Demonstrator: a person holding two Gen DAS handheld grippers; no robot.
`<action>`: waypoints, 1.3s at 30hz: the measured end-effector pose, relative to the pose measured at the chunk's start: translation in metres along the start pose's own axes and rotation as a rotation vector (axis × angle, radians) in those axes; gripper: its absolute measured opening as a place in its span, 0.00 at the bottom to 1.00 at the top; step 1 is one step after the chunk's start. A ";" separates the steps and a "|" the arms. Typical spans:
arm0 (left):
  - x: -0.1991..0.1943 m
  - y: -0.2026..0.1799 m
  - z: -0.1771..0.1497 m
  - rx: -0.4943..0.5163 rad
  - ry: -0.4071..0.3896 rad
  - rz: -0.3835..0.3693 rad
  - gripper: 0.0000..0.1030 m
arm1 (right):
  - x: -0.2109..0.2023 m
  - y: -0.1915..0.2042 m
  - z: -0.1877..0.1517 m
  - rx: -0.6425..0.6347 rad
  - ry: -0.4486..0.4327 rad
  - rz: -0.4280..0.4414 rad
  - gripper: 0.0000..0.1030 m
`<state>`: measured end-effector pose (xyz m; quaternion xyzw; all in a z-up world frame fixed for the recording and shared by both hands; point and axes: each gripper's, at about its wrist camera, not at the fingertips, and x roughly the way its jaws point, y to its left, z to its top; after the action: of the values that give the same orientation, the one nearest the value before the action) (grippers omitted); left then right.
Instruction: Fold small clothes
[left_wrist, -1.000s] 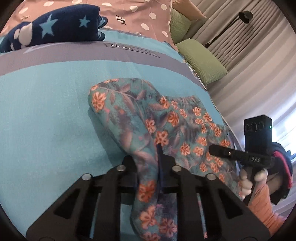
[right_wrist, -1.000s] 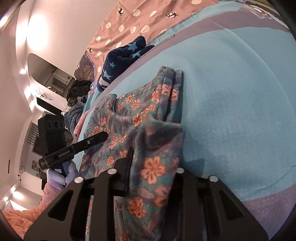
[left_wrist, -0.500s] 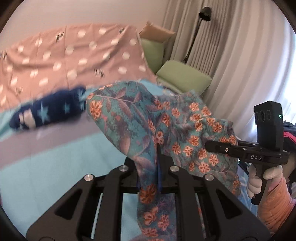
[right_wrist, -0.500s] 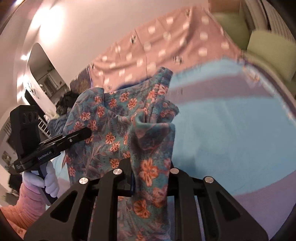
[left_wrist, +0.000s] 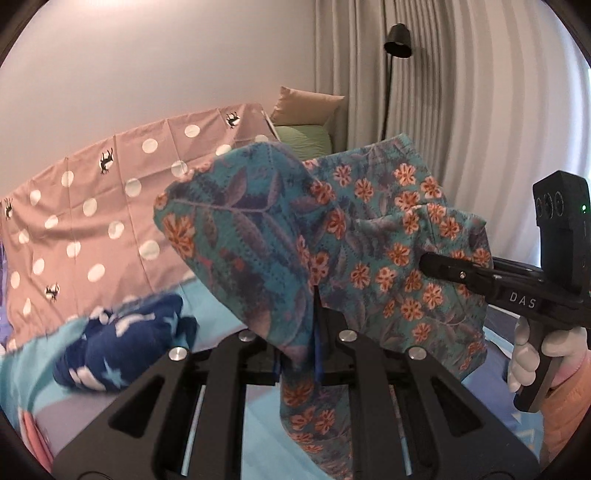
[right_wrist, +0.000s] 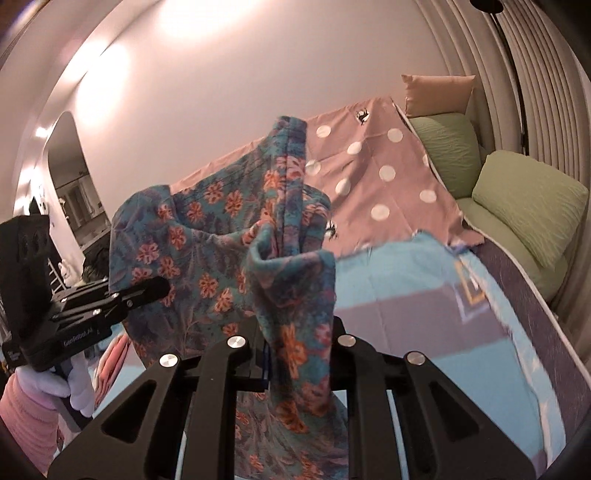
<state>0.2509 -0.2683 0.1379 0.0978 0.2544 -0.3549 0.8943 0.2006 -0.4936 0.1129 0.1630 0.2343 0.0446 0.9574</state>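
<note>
bed: a turquoise-and-grey sheet (right_wrist: 417, 295) is seen below
garment: soft, light teal floral cotton piece (left_wrist: 369, 236) is held up off it, droopy; best pinched at edges
left gripper (left_wrist: 299, 354): clamped on fabric
right gripper (right_wrist: 295, 354): clamped too

My left-wrist camera sits just behind my left claw (left_wrist: 299, 314) and looks forward along its fingers, tilted slightly down toward the far wall, with the floral garment (left_wrist: 332, 236) right at the lens. My right-wrist camera looks the same way from behind my right claw (right_wrist: 299, 332), set farther right. Each view catches the other claw from the side. Both share the garment, the bed (right_wrist: 424, 295), the dotted pink sheet (left_wrist: 92, 206) and the green cushions (right_wrist: 524, 199) by the curtain (left_wrist: 461, 92).
</note>
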 end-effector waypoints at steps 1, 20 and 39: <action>0.009 0.004 0.007 -0.003 0.003 0.009 0.12 | 0.008 -0.003 0.006 0.001 0.001 -0.003 0.16; 0.211 0.113 -0.072 -0.134 0.307 0.278 0.42 | 0.211 -0.077 -0.058 0.125 0.216 -0.251 0.37; 0.084 0.035 -0.138 -0.039 0.195 0.168 0.76 | 0.038 -0.006 -0.144 0.015 0.175 -0.230 0.49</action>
<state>0.2736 -0.2426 -0.0239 0.1357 0.3378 -0.2625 0.8936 0.1677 -0.4509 -0.0262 0.1374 0.3342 -0.0531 0.9309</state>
